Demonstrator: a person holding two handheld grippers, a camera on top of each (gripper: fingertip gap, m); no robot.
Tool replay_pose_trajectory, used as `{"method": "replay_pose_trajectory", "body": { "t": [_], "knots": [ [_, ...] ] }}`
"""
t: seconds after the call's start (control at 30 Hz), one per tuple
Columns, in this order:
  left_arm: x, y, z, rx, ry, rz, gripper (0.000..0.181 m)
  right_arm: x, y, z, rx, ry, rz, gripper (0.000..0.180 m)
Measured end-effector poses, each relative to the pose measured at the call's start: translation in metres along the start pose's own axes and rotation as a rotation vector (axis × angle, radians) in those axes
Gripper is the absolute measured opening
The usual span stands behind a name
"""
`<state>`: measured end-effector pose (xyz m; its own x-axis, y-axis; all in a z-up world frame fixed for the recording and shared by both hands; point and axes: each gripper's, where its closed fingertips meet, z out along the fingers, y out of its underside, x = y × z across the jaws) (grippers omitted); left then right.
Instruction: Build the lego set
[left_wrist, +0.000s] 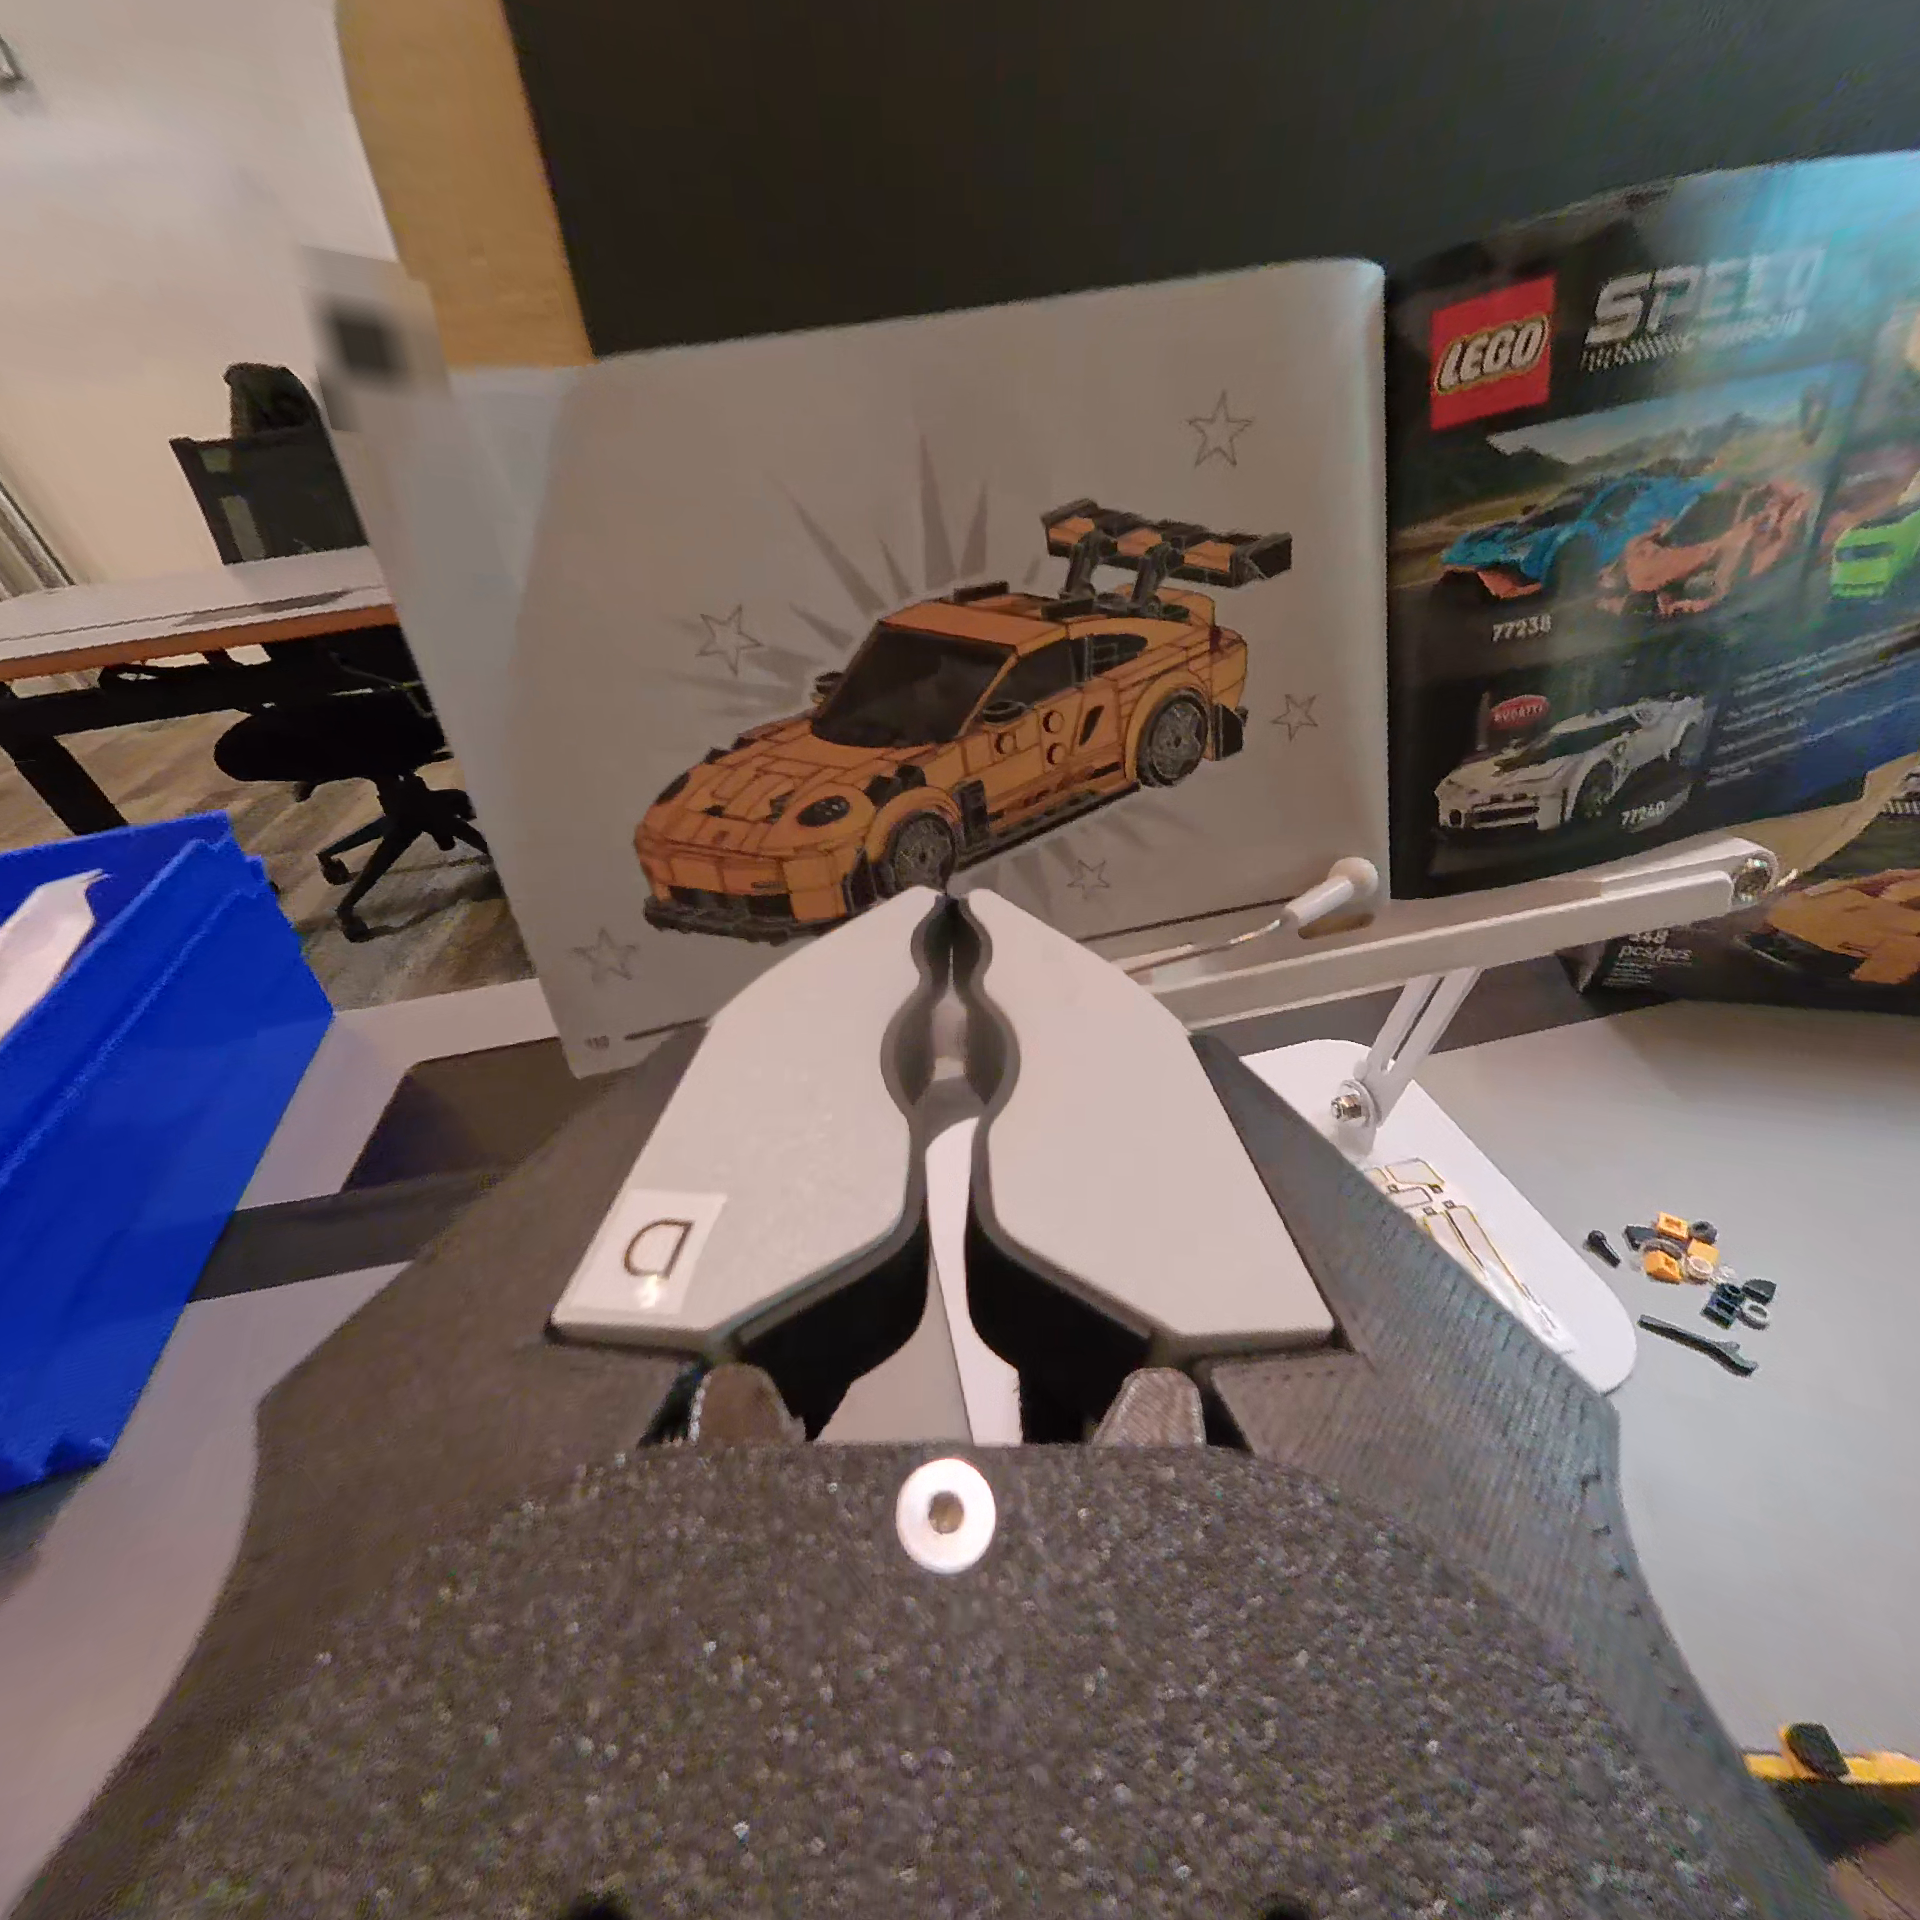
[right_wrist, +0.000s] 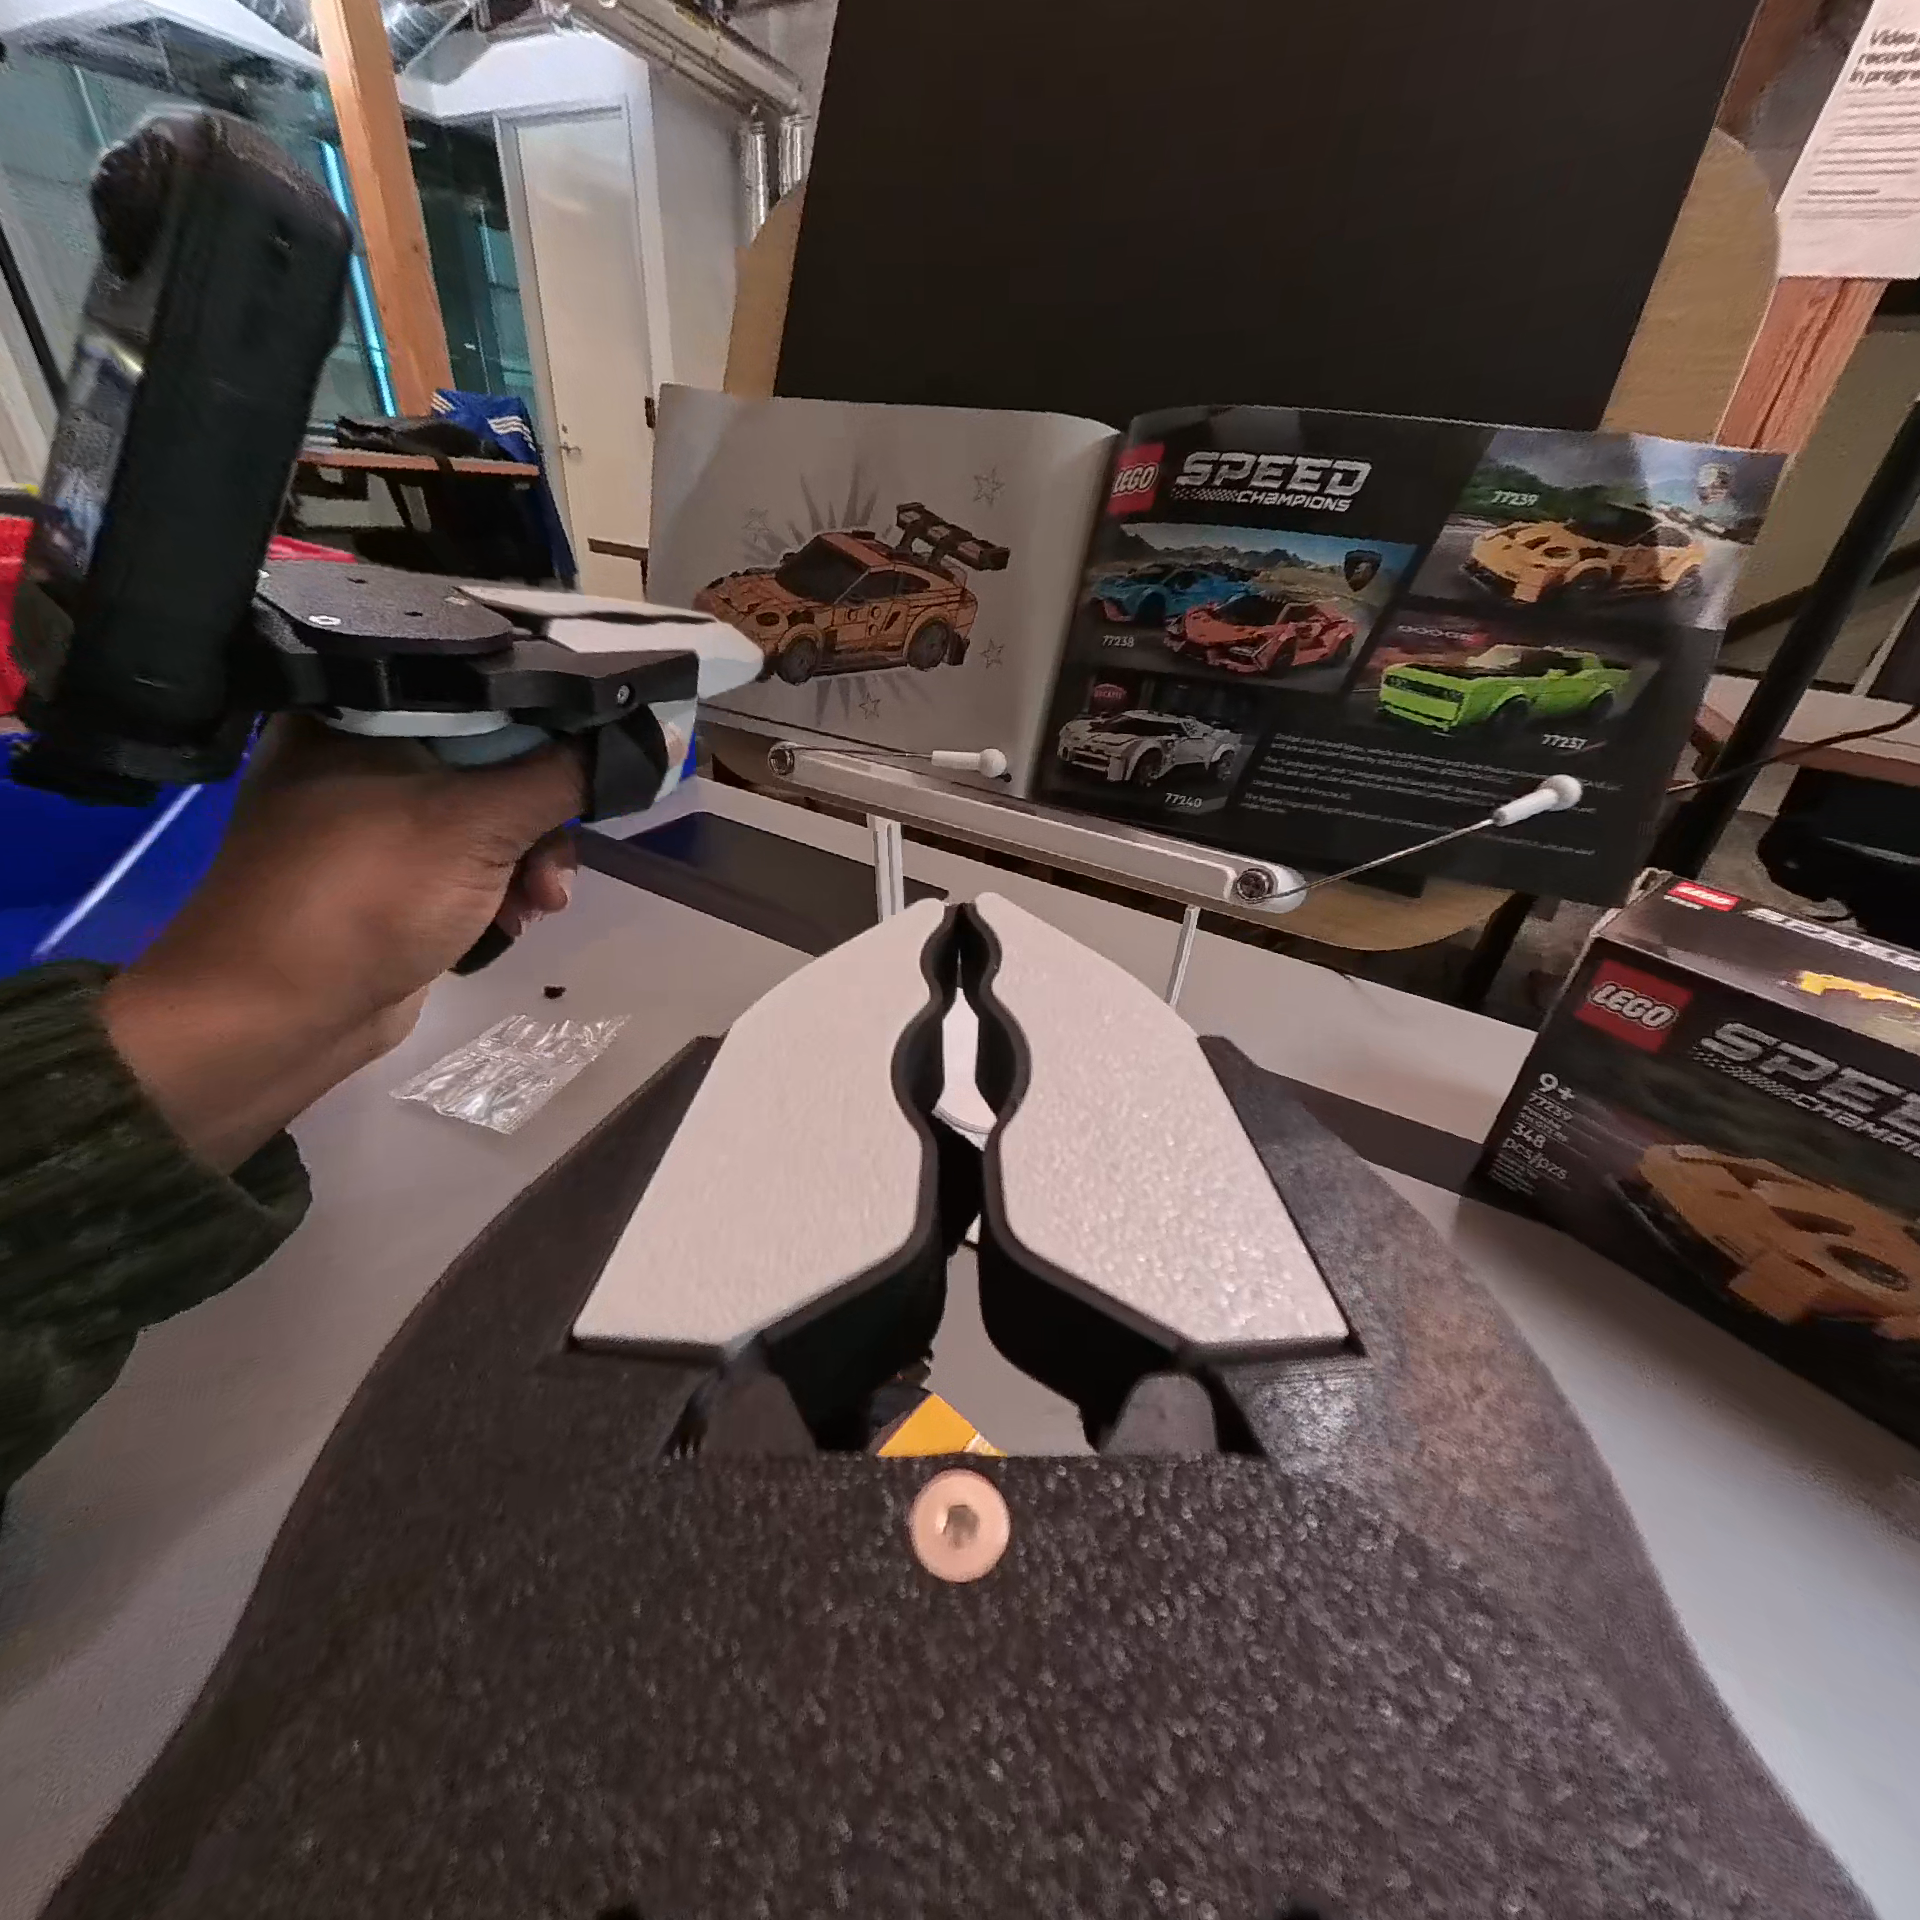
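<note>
The left gripper (left_wrist: 951, 914) is seen from behind with its two grey fingers brought together at the tips, and nothing is gripped between them. The right gripper (right_wrist: 961, 914) is likewise closed tip to tip and empty. In the right wrist view the left gripper is also shown from the side, held by a hand (right_wrist: 343, 914) in a dark knitted sleeve, well above the table (right_wrist: 312, 1299).

Using the book stand (left_wrist: 1455, 935) as the landmark: a small heap of loose lego pieces (left_wrist: 1688, 1262), orange and black, lies on the table just right of the stand's white base plate, to the right of and below the left gripper's tips. A sticker sheet (left_wrist: 1455, 1236) rests on that base plate. A clear plastic bag (right_wrist: 509, 1070) lies on the table left of the stand, under the hand. A yellow piece (right_wrist: 935, 1429) is glimpsed through the gap behind the right gripper's fingers, but most of it is hidden by the gripper body. Another yellow-and-black part (left_wrist: 1829, 1761) is cut off at the lower right edge of the left wrist view; what it is cannot be told.

The open instruction booklet (right_wrist: 883, 582) is propped on the stand, beyond both grippers. The lego box (right_wrist: 1745, 1174) stands right of the stand, partly cut off by the frame. A blue bin (left_wrist: 135, 1143) sits far left of the stand, its contents hard to make out.
</note>
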<state>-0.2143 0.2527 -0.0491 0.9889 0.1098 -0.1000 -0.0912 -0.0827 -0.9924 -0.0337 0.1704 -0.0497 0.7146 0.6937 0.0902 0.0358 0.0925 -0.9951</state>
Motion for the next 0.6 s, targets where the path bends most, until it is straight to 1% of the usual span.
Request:
{"method": "replay_pose_trajectory", "body": {
  "t": [0.17,0.6],
  "knots": [
    [0.009,0.016,0.001,-0.036,0.004,0.024,0.0,-0.004,0.005,0.001,-0.009,-0.012,-0.006,0.0],
    [0.002,0.027,0.008,-0.061,-0.018,0.04,0.0,-0.008,0.011,0.004,-0.023,-0.031,0.005,0.0]
  ]
}}
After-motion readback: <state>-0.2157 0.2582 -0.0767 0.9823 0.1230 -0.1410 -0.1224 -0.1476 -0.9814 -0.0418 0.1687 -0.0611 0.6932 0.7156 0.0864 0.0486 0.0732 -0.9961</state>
